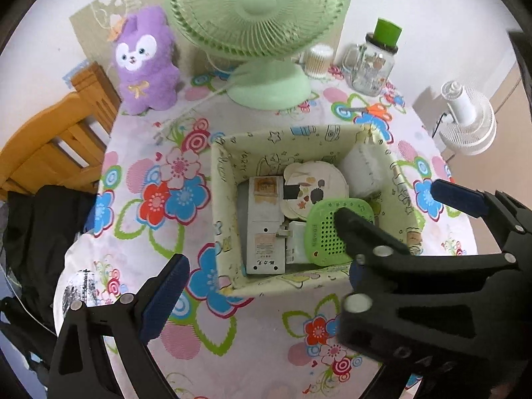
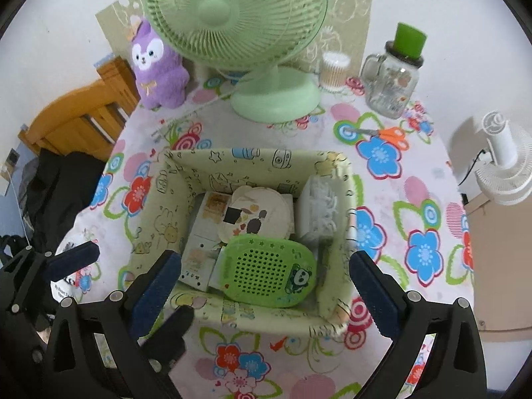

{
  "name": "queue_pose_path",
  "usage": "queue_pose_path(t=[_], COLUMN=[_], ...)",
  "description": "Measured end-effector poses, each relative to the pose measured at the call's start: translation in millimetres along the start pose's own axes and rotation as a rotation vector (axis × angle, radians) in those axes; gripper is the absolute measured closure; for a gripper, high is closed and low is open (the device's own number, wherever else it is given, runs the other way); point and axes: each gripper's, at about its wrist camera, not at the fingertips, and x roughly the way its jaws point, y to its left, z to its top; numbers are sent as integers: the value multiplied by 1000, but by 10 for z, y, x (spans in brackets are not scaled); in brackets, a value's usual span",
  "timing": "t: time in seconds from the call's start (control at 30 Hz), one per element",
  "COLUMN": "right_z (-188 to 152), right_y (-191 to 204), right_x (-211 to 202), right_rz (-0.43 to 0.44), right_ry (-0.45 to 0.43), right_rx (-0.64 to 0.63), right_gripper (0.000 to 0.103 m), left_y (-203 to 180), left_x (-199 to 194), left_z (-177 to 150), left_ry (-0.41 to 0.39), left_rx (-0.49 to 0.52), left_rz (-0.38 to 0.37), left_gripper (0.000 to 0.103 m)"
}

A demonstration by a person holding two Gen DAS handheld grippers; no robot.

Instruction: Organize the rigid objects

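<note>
Green perforated plastic, an oval case [image 2: 269, 271] with a panda sticker, lies on top of the other things inside the pale fabric box [image 2: 149, 212], leaning against the box's near wall, straight ahead of the right gripper [image 2: 266, 294] and between its two blue-padded fingers [image 2: 156, 286], which stand wide apart and hold nothing. That gripper hangs above the box's near rim, tilted downward into the opening. Beyond the case, deeper in the box, sit a round cream tin [image 2: 256, 214], white cartons [image 2: 202, 252] at the left finger's side and a white packet [image 2: 317, 212] at the right finger's side. The left gripper [image 1: 299, 239] hovers over the flowered bench [image 1: 186, 335], pitched down toward the same box [image 1: 226, 196]; its fingers [image 1: 166, 296] are also spread wide and empty, the box lying between them. From the left wrist view the right gripper's black frame crosses in front of the green case [image 1: 324, 232]. Far ahead of both stand a green fan [image 2: 239, 16], a purple plush [image 2: 159, 66] and a glass jar [image 2: 392, 79].
</note>
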Motion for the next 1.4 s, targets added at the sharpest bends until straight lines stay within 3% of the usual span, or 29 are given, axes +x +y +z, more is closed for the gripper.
queue_pose_path(t=[0.83, 1.4], right_z=[-395, -773], right_y=[-42, -99], right_x=[-1456, -1907], right_rz=[-103, -143], right_ry=[-242, -302], right_rx=[41, 58], right_gripper=[1, 0], left_y=[111, 78], left_x=[-1244, -1668], left_z=[-429, -719], left_ry=[-236, -320], left_rx=[-3, -24], left_rz=[33, 33], left_gripper=[0, 0])
